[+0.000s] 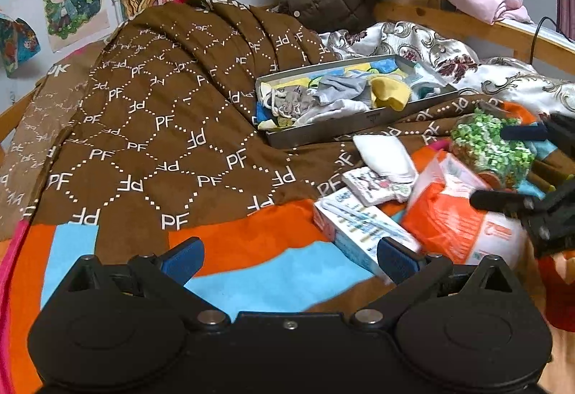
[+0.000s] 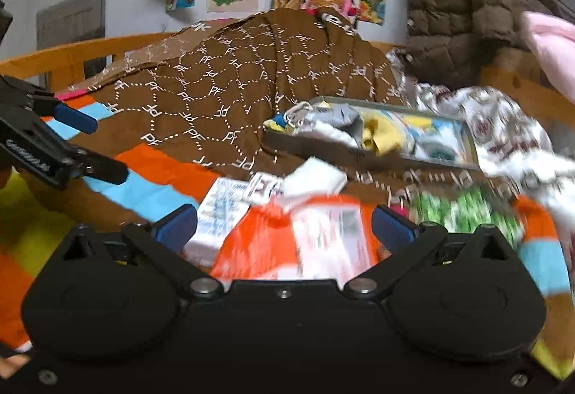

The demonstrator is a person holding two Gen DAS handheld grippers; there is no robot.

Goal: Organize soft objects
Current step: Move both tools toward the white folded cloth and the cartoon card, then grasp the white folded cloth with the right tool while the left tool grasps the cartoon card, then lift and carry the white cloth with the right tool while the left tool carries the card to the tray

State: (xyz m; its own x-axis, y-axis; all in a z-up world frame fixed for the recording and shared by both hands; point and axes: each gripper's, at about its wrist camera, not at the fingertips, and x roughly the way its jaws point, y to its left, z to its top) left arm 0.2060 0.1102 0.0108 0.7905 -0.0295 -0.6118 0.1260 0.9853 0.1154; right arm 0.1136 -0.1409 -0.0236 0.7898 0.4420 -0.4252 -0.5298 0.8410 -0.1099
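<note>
Tray (image 1: 325, 135) holds socks (image 1: 345, 94) (yellow, grey, white).

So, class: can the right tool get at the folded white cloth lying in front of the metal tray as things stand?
Probably yes. The right tool is open and empty, and the folded white cloth lies uncovered ahead of it, just before the metal tray. Only the orange-and-white plastic package sits between, low enough to reach over.

Left hand-held gripper (image 1: 289, 259) and right hand-held gripper (image 2: 284, 223), both wide apart, empty.

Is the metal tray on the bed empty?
No, the metal tray holds several small clothes, among them a yellow sock.
</note>
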